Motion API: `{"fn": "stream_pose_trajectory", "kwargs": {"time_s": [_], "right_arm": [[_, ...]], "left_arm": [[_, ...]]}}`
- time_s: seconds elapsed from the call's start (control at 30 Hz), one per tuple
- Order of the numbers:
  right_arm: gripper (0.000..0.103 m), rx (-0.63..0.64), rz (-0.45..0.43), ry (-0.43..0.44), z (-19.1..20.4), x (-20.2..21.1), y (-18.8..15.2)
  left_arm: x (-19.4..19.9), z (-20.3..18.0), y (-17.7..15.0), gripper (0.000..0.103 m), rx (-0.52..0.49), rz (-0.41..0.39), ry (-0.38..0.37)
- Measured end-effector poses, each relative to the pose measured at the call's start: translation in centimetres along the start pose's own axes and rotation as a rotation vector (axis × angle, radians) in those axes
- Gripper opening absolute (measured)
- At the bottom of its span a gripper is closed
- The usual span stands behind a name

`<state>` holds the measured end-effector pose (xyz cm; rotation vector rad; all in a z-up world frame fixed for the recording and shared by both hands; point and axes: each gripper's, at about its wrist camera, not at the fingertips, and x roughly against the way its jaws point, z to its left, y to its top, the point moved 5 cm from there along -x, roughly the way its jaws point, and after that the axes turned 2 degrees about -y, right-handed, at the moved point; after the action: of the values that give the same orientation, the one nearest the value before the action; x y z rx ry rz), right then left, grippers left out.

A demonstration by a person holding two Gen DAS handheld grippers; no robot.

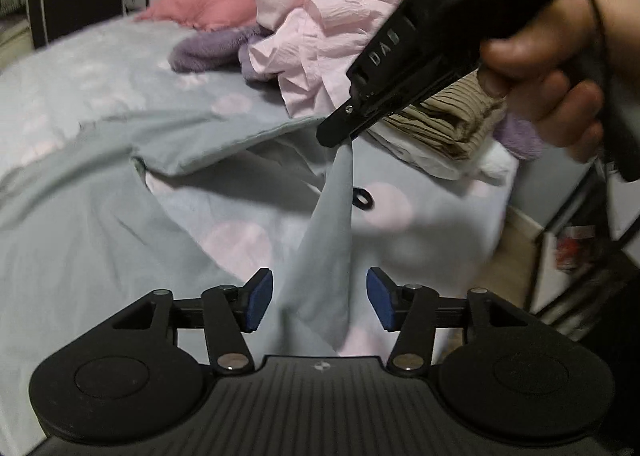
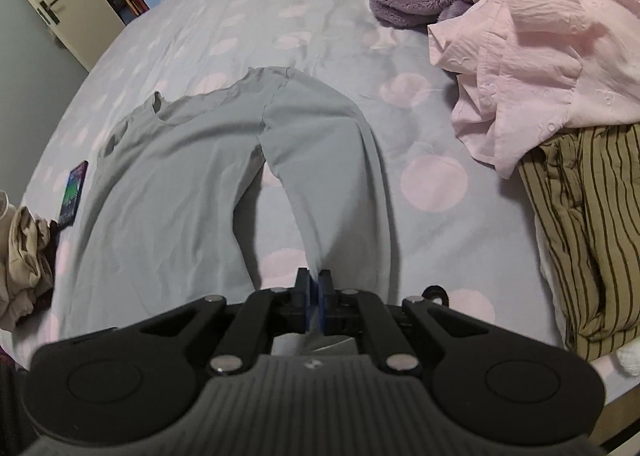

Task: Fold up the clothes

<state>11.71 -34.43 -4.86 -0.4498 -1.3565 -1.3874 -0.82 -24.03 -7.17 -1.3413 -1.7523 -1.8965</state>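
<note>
Blue pads (image 1: pixel 260 298) of the left gripper (image 1: pixel 320 298) stand apart with nothing pressed between them; a hanging fold of the grey top (image 1: pixel 324 256) drops through the gap just ahead of them without either pad gripping it. Up and ahead of that gripper, the right gripper (image 1: pixel 340 136), held in a person's hand (image 1: pixel 552 68), pinches the tip of that same fold so the cloth hangs in a narrow cone beneath it. From the right wrist view, the right gripper (image 2: pixel 316 296) has its jaws together, clamped on the end of the top's sleeve, which runs away from the fingertips toward the body of the grey top (image 2: pixel 168 184); the body lies spread on the spotted bedsheet (image 2: pixel 248 8) ahead and to the left of the gripper, neckline on the far side. Ahead and to the right of the right gripper lies a heap of pink clothing (image 2: pixel 532 56), with a striped olive garment (image 2: pixel 580 224) nearer on the right and a purple fluffy item (image 2: pixel 412 2) farther off. Left of the grey top sits a phone (image 2: pixel 74 192), beside a crumpled beige cloth (image 2: pixel 24 256). A small black ring (image 1: pixel 362 198) lies on the sheet beyond the left gripper.
</note>
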Motion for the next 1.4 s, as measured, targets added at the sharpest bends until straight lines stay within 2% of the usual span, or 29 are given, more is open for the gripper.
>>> {"fn": "stream_pose_trajectory", "kwargs": {"time_s": [0.1,0.17,0.2,0.23,0.3,0.33,0.37,0.47,0.5,0.53,0.57,0.6,0.67,0.7,0.73,0.77,0.83,0.9,0.97,1.03,1.13,1.23,1.3,1.4], "right_arm": [[0.005,0.005,-0.002,0.022,0.1,0.1,0.0],[0.005,0.009,-0.002,0.034,0.2,0.1,-0.1],[0.005,0.011,-0.003,0.041,0.2,0.1,-0.2],[0.005,0.011,-0.002,0.048,0.1,0.1,-0.2],[0.005,0.012,-0.004,0.064,0.0,0.1,-0.3],[0.005,0.013,-0.007,0.073,-0.1,0.2,-0.4],[0.006,0.012,-0.014,0.090,-0.2,0.4,-0.4],[0.010,0.002,-0.049,0.126,-0.8,1.5,-0.1],[0.013,-0.005,-0.069,0.141,-1.1,2.1,0.0],[0.022,-0.011,-0.089,0.157,-1.4,2.8,0.2],[0.030,-0.024,-0.110,0.169,-1.9,3.4,0.4],[0.039,-0.037,-0.131,0.181,-2.4,4.1,0.6],[0.038,-0.062,-0.135,0.173,-3.4,4.3,0.7],[0.039,-0.071,-0.125,0.158,-3.8,4.0,0.5],[0.039,-0.080,-0.113,0.140,-4.2,3.6,0.3],[0.039,-0.080,-0.093,0.117,-4.5,3.1,0.0],[0.039,-0.062,-0.069,0.075,-5.1,2.3,-0.5],[0.039,-0.061,-0.056,0.051,-5.8,1.8,-0.9],[0.039,-0.057,-0.041,0.031,-6.3,1.2,-1.2],[0.039,-0.004,-0.017,-0.011,-6.5,0.5,-1.5],[0.039,0.202,0.045,-0.182,-6.9,-1.4,-2.7],[0.039,0.304,0.183,-0.325,-9.2,-3.5,-5.1],[0.039,0.268,0.298,-0.302,-10.6,-3.9,-7.0],[0.039,0.305,0.441,-0.236,-10.5,-3.5,-9.6]], "left_arm": [[-1.5,-0.4,0.1,0.050,-0.005,0.011,0.000],[-2.4,-0.5,0.0,0.044,0.004,0.028,-0.009],[-2.7,-0.6,0.0,0.017,0.002,0.039,-0.029],[-2.9,-0.8,-0.1,0.000,-0.001,0.051,-0.051],[-3.1,-1.1,0.0,0.000,0.017,0.065,-0.088],[-3.1,-1.0,0.2,0.000,0.073,0.065,-0.130],[-3.1,-0.7,0.5,0.000,0.171,0.056,-0.198],[-2.1,0.0,1.3,0.000,0.460,-0.056,-0.482],[-1.2,0.3,1.6,0.000,0.533,-0.140,-0.589],[-0.5,0.6,1.6,0.000,0.586,-0.199,-0.655],[-0.1,1.0,1.4,0.000,0.645,-0.223,-0.681],[-0.7,1.2,0.6,0.000,0.699,-0.191,-0.684],[-2.2,1.6,-1.1,0.000,0.805,-0.109,-0.683],[-3.2,1.4,-2.2,0.000,0.808,-0.036,-0.652],[-4.2,0.9,-3.3,0.000,0.775,0.037,-0.610],[-4.6,0.5,-4.1,0.000,0.737,0.075,-0.582],[-4.4,-0.3,-5.0,0.000,0.657,0.116,-0.557],[-3.0,0.0,-4.8,0.000,0.568,0.114,-0.522],[-0.8,1.3,-4.2,0.009,0.450,0.104,-0.462],[1.9,3.6,-3.6,0.025,0.330,0.097,-0.365],[6.3,7.7,-3.5,0.025,0.236,0.102,-0.259],[10.9,11.8,-4.1,0.029,0.197,0.111,-0.166],[13.6,14.3,-5.0,0.030,0.208,0.117,-0.119],[16.5,17.3,-6.5,0.037,0.230,0.133,-0.068]]}}
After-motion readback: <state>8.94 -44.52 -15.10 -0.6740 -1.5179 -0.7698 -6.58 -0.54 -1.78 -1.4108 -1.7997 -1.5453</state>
